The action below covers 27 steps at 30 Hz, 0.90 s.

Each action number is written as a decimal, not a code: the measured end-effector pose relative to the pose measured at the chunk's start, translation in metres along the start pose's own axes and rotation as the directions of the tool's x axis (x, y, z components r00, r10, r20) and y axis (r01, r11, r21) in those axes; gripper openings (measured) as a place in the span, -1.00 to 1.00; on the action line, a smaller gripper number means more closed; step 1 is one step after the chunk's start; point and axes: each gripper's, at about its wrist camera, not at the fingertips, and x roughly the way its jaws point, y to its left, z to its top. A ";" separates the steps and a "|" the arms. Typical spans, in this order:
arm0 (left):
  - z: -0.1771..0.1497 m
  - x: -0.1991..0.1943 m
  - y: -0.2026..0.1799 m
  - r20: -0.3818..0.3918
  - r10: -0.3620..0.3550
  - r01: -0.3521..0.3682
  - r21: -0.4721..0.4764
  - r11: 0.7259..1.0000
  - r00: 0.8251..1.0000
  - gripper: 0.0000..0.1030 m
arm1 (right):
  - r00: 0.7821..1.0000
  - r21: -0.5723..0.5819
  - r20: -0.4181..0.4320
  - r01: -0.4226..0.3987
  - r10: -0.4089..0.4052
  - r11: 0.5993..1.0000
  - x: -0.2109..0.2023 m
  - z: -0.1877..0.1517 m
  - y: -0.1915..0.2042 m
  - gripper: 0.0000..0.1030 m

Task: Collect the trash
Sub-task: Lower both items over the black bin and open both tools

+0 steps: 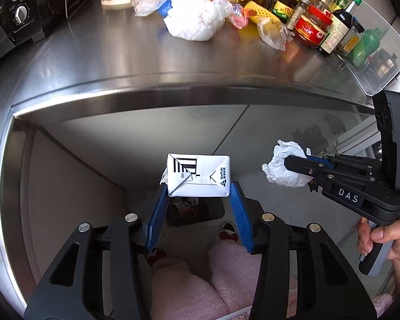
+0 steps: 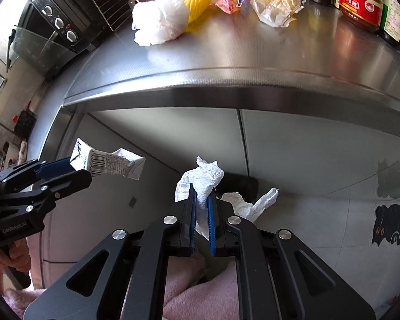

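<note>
**A:** What can you read? The white carton (image 1: 198, 176) says "GsPak" and "G4", with a barcode on its side. It's folded flat-ish, pinched in the left gripper (image 1: 198, 200) below the steel counter (image 1: 200, 61) edge.

**B:** "DAS" is on the right gripper (image 2: 202, 200), which is squeezed tight on a crumpled white tissue (image 2: 200, 180).
</note>
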 end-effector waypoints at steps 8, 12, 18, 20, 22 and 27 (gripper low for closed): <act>-0.020 0.053 0.003 -0.091 -0.012 0.010 -0.016 1.000 0.996 -0.13 | 0.996 0.049 -0.084 0.019 -0.014 0.999 0.039 -0.007 -0.013 -0.82; -0.026 0.083 0.003 -0.137 -0.011 0.009 -0.013 1.000 0.991 -0.13 | 0.991 0.091 -0.134 0.021 -0.009 0.996 0.066 -0.011 -0.022 -0.82; -0.030 0.123 0.005 -0.196 -0.010 0.005 -0.023 1.000 0.981 -0.13 | 0.980 0.147 -0.198 0.028 0.002 0.989 0.100 -0.016 -0.033 -0.82; -0.032 0.134 0.010 -0.215 -0.007 0.000 -0.030 1.000 0.976 -0.13 | 0.977 0.175 -0.214 0.032 0.006 0.984 0.110 -0.019 -0.037 -0.82; -0.033 0.144 0.013 -0.233 -0.007 -0.002 -0.036 0.999 0.972 -0.13 | 0.974 0.191 -0.225 0.037 0.007 0.981 0.118 -0.019 -0.038 -0.82; -0.029 0.160 0.017 -0.260 -0.008 -0.002 -0.036 0.999 0.966 -0.12 | 0.970 0.206 -0.244 0.050 0.002 0.977 0.135 -0.016 -0.036 -0.76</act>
